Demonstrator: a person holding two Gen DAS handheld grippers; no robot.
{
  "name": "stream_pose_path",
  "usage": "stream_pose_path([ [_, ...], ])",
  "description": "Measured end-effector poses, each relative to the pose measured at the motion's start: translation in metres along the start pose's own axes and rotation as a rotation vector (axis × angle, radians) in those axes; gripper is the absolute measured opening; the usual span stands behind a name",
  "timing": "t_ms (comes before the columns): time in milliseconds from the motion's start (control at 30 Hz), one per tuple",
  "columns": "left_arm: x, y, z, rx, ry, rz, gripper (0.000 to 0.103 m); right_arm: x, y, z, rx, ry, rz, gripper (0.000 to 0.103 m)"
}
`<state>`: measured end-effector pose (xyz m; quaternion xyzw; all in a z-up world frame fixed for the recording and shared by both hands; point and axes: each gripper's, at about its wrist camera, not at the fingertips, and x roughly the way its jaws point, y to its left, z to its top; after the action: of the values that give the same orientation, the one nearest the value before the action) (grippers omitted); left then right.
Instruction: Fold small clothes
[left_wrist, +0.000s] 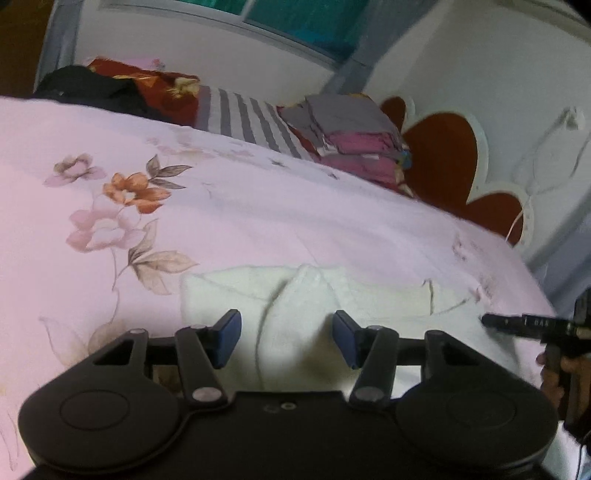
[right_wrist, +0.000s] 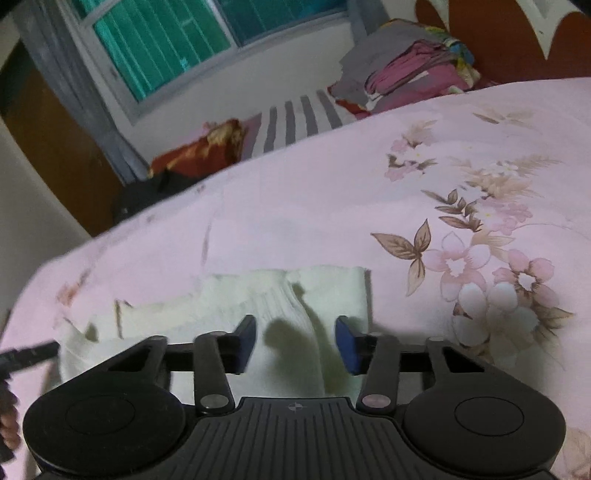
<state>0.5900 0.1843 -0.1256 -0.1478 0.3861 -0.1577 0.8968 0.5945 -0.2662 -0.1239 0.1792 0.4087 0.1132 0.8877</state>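
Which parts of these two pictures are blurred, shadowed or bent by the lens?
Left wrist view: the window frame bows, and the far clothes pile is soft. Right wrist view: a dark shadow lies on the white garment, and the window curves.

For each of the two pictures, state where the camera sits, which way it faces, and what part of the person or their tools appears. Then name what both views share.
Left wrist view: on the left gripper, looking down along its open fingers at the white garment on the floral bedsheet; the right gripper and a hand show at the right edge.
Right wrist view: on the right gripper, open, above the same garment; the left gripper's tip shows at the left edge.
Shared: garment, bedsheet, pile of folded clothes, window.
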Motion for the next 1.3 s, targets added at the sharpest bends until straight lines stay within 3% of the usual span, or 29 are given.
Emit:
stream_pose_path([
  [100, -0.002, 0.003, 0.004, 0.008, -0.015, -0.001, 0.052, 0.010, -0.001, -0.003, -0.017, 0.013, -0.009, 0.037],
  [233, 0.000, 0.013, 0.005, -0.013, -0.012, -0.073, 0.052, 0.009, 0.001, -0.001, -0.041, 0.020, -0.009, 0.027],
  [333, 0.006, 0.015, 0.007, -0.020, -0.003, -0.133, 0.052, 0.015, 0.001, 0.004, -0.055, 0.028, -0.002, 0.026],
  [367, 0.009, 0.014, 0.007, -0.016, 0.011, -0.135, 0.044, 0.016, 0.002, 0.005, -0.060, 0.031, 0.000, 0.026],
  [400, 0.013, 0.012, 0.007, -0.007, 0.022, -0.137, 0.024, 0.019, 0.001, 0.007, -0.068, 0.033, 0.000, 0.026],
  [433, 0.015, 0.010, 0.006, 0.008, 0.029, -0.130, 0.011, 0.020, 0.002, 0.007, -0.077, 0.036, -0.002, 0.012],
  [467, 0.015, 0.009, 0.006, 0.015, 0.022, -0.115, 0.008, 0.021, 0.003, 0.007, -0.088, 0.034, -0.005, 0.001],
  [567, 0.005, 0.007, 0.003, 0.020, -0.064, -0.099, 0.008, 0.011, 0.009, 0.006, -0.114, -0.042, -0.030, 0.001],
  [667, 0.015, 0.003, 0.005, 0.034, -0.063, -0.029, 0.008, -0.001, 0.010, 0.006, -0.108, -0.137, -0.040, 0.001],
  [967, 0.039, 0.012, 0.007, -0.022, -0.030, -0.012, 0.008, 0.028, -0.001, 0.008, -0.103, -0.097, -0.088, 0.001],
  [1033, 0.040, 0.014, 0.006, -0.054, -0.029, -0.012, 0.013, 0.035, -0.003, 0.003, -0.121, -0.081, -0.109, 0.001],
  [1100, 0.030, 0.010, 0.006, -0.045, -0.045, 0.029, 0.032, 0.035, 0.001, 0.003, -0.131, -0.090, -0.127, 0.001],
  [1133, 0.018, 0.001, 0.005, -0.007, -0.078, 0.094, 0.042, 0.031, 0.004, 0.003, -0.135, -0.100, -0.153, 0.002],
  [1167, 0.004, -0.011, 0.002, 0.045, -0.134, 0.156, 0.060, 0.023, 0.011, 0.002, -0.152, -0.133, -0.215, 0.009],
  [1200, -0.005, -0.020, -0.001, 0.069, -0.175, 0.176, 0.067, 0.013, 0.017, 0.000, -0.161, -0.189, -0.289, 0.046],
  [1233, -0.010, -0.030, -0.004, 0.076, -0.182, 0.141, 0.066, 0.003, 0.022, -0.003, -0.142, -0.239, -0.322, 0.077],
  [1267, -0.009, -0.041, -0.007, 0.083, -0.156, 0.089, 0.063, -0.005, 0.027, -0.006, -0.110, -0.261, -0.287, 0.074],
  [1300, -0.005, -0.053, -0.011, 0.109, -0.131, 0.057, 0.058, -0.008, 0.036, -0.010, -0.101, -0.244, -0.204, 0.065],
])
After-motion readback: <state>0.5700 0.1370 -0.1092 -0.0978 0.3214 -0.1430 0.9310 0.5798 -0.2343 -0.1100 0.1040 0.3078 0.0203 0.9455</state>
